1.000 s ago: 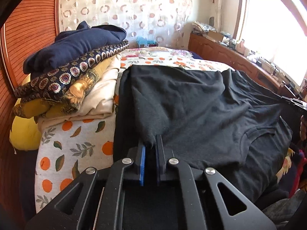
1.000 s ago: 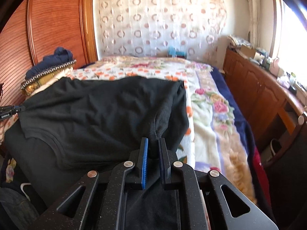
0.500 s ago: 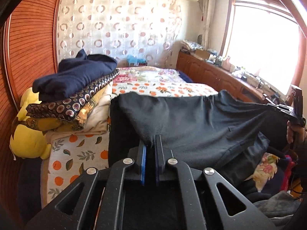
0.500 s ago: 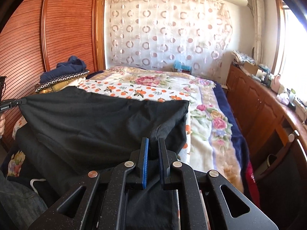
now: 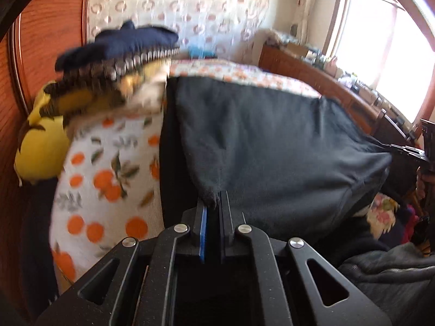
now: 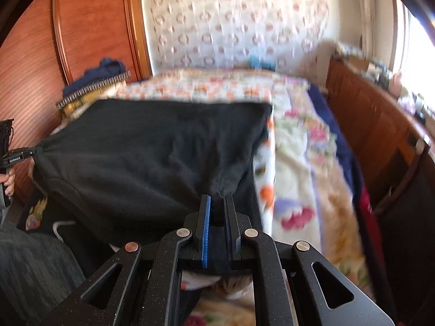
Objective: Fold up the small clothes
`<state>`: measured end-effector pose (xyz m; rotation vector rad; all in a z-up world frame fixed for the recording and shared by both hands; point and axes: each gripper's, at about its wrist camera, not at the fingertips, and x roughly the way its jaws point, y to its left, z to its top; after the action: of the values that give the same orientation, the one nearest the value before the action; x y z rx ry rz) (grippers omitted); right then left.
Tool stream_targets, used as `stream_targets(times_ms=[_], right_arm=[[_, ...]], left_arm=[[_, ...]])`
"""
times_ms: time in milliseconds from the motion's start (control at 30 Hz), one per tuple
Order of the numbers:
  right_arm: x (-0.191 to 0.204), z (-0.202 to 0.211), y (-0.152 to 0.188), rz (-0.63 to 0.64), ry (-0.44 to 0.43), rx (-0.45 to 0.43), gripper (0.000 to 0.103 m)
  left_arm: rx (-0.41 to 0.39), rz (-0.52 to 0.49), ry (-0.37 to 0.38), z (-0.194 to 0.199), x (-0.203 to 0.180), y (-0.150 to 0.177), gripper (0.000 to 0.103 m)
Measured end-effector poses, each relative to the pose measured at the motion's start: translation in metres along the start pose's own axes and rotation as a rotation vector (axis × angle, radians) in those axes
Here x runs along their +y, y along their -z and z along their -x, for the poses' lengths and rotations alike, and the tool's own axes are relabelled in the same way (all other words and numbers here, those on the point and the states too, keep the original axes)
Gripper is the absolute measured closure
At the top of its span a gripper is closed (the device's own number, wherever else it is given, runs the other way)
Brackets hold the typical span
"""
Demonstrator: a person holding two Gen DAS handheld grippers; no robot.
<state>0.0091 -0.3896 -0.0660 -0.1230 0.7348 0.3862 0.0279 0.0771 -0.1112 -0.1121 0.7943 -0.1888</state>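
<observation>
My left gripper [image 5: 212,203] was pinched on one corner of the black shirt [image 5: 272,149], and my right gripper [image 6: 217,203] was pinched on the other corner. Between them the shirt [image 6: 152,152] hung stretched, its near edge raised off the bed [image 6: 293,146], its far edge lying on the orange-print sheet [image 5: 108,174]. Beyond, to the left, sat a pile of folded clothes [image 5: 119,62] by the wooden panel [image 5: 54,40]; the far wall carried a patterned curtain [image 6: 233,27].

I judged the risks so: each grip held only a small tuft, so a hard pull apart could slip a corner free. If I carried the edge forward unevenly, the fold would land skewed or bunch underneath.
</observation>
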Motion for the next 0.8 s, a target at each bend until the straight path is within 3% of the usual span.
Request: stream_targets(times_ms=[200,267,367,467,500,800], right_arm=[[-0.002,-0.004,0.024,-0.025,-0.022,0.053,0.093],[-0.007,0.001,0.027,-0.039,-0.009,0.046,0.086],[-0.012,0.006,0.021,-0.049,0.052,0.031,0.076],[-0.020,0.000,0.024,-0.085,0.080,0.039,0.074],[-0.020,-0.005,0.026,-0.093,0.088,0.046,0.074],[-0.026,-0.029,0.023,-0.143,0.091,0.062,0.075]], left_arm=[[0.020,0.010,0.002,-0.004,0.002,0.011,0.095],[0.016,0.007,0.001,-0.002,0.002,0.011,0.094],[0.015,-0.004,-0.025,0.000,0.001,0.011,0.077],[0.019,-0.003,-0.041,0.001,0.005,0.012,0.068],[0.022,0.004,-0.039,0.001,0.007,0.013,0.058],[0.021,-0.002,-0.039,0.000,0.010,0.015,0.057]])
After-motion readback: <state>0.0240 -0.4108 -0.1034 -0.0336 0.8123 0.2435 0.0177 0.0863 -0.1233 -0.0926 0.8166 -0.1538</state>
